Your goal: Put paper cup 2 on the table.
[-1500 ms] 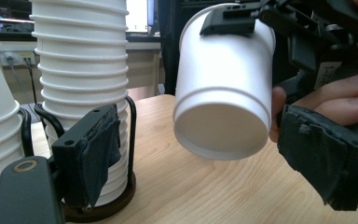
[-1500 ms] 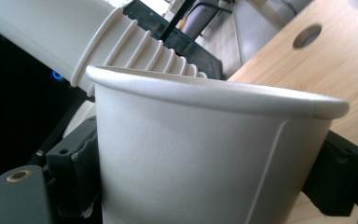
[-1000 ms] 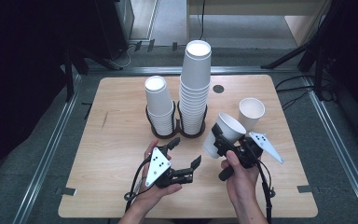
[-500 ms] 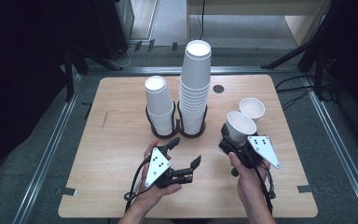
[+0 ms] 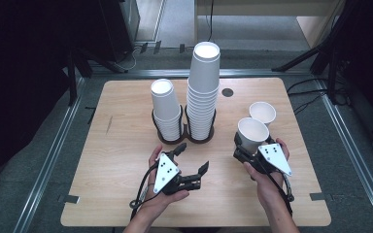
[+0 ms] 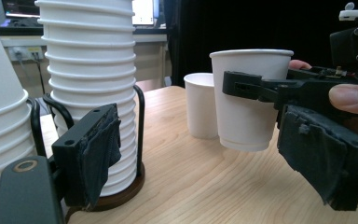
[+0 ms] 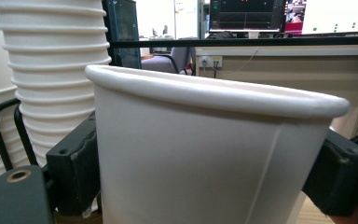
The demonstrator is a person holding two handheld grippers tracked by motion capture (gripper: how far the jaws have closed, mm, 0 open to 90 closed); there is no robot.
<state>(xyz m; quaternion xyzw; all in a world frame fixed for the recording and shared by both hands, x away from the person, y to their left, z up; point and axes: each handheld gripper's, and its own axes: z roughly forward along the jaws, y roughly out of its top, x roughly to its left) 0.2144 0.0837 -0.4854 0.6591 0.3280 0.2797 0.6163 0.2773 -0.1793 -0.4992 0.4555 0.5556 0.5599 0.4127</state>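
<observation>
While your right gripper (image 5: 249, 145) is clamped on a single paper cup (image 5: 252, 134), one jaw on each side of its wall, the cup sits upright, mouth up, and in the left gripper view its base hangs just clear of the wood; likely you're placing it. Place: right half of the tabletop (image 5: 121, 145), toward the right edge, roughly midway between far and near edges; second loose cup (image 5: 262, 113) stands on the wood just beyond it, on the far side, rims near but I can't tell if they touch. Key relation: carried cup's long axis is vertical, bare wood is straight below, so my guess is a short drop straight down; keep it off the far cup. Your left gripper (image 5: 191, 162) hangs with jaws wide apart and nothing between them, near the near edge at centre, aimed right toward the held cup; right hand is the one on it. Two stacks in the black wire holder (image 5: 184, 136) at centre: short stack (image 5: 165, 108) left, tall stack (image 5: 203, 87) right, well apart from the carried cup.
</observation>
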